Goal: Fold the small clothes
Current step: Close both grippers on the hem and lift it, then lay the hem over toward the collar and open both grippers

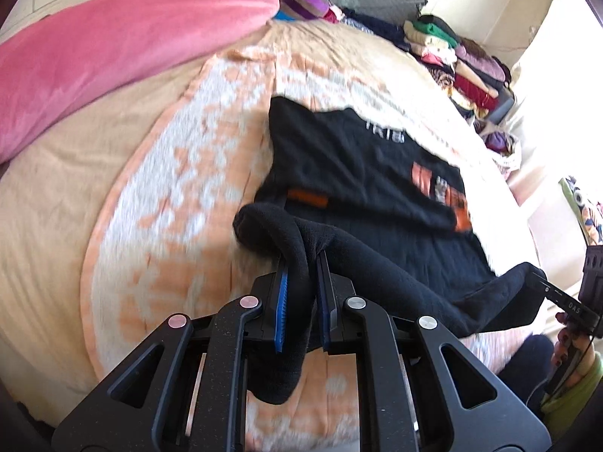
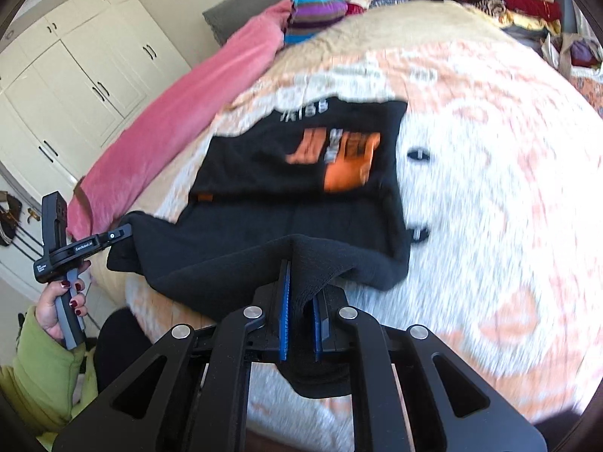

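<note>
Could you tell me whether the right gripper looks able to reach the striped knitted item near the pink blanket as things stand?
Probably not: the right gripper is shut on the black printed garment, and the striped knitted item lies far across the bed.

The shirt (image 1: 350, 173) is black with orange and grey print and small white lettering, lying on a blanket (image 1: 158, 196) patterned in peach and white. Beside it lies a pink cover (image 1: 113, 49), with a garment (image 2: 316, 11) striped purple, turquoise and brown; both grippers are black with blue pads (image 1: 280, 301).
</note>
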Demonstrator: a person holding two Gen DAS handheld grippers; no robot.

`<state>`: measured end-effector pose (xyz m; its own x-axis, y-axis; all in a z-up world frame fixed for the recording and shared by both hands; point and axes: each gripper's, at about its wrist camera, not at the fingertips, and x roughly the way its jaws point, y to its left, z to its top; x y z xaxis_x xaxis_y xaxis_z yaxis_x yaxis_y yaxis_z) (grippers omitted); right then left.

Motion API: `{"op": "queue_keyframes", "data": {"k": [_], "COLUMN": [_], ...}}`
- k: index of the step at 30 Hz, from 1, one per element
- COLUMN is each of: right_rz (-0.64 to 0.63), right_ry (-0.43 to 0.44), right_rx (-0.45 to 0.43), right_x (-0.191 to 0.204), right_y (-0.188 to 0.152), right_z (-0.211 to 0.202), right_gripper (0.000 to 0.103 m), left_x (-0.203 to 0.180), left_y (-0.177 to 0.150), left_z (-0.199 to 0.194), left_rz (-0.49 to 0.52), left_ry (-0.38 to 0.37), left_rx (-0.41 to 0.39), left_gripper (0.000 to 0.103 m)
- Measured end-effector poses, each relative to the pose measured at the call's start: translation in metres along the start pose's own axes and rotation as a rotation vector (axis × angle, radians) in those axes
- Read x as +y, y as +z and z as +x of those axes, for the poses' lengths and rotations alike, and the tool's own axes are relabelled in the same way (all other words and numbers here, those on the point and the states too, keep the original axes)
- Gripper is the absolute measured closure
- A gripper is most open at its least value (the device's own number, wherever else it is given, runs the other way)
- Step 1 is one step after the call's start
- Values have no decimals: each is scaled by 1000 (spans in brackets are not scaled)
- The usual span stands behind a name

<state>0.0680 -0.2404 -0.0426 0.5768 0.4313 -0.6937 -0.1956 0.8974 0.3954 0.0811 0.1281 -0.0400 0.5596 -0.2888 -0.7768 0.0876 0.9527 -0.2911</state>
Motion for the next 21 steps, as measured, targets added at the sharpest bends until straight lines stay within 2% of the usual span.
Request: {"op": "queue_keyframes", "data": {"k": [8,14,21], "right_rz": [-9,33,32], "right_ry": [-48,-63,-78], "right_rx": [-93,-146,-148], "right_x": [-11,-30,-47], "right_y": [49,76,100], "right_z": [15,34,65], "right_gripper": [95,95,95], "left_x": [-11,-11,-18], "left_y": [46,74,97], "left_z": [20,42,75], "left_rz": [-3,-22,-13], "left_ry": [10,21,65], "left_rx": [-44,-60,-48], "left_gripper": [96,96,96]}}
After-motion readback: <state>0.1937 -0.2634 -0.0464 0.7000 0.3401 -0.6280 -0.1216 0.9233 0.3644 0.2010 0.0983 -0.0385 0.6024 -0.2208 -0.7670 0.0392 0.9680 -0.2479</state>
